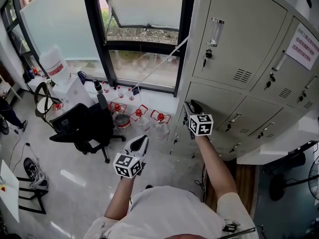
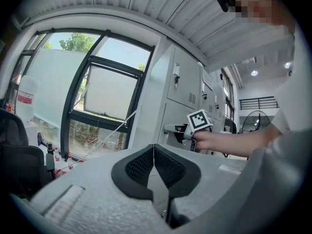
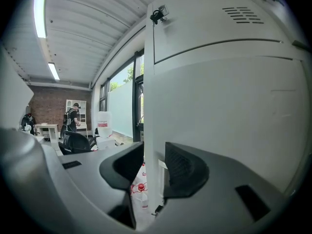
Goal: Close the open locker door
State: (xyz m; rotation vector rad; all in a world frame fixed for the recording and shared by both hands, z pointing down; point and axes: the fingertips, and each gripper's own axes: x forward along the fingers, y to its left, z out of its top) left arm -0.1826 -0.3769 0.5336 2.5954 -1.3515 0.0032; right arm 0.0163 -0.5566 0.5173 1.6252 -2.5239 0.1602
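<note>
Beige lockers fill the right of the head view. My right gripper reaches to the cabinet's left front corner at a lower locker. In the right gripper view its jaws straddle the thin left edge of the locker door, with a pad against each face. The door lies close to the cabinet front, and I cannot tell how far it stands ajar. My left gripper hangs in the air left of the lockers. Its pads are pressed together with nothing between them. The right gripper also shows at the locker edge in the left gripper view.
A black office chair stands on the floor to the left. Several red-capped water bottles sit below the window frame. A large water jug is at the far left. A fan stands at the right.
</note>
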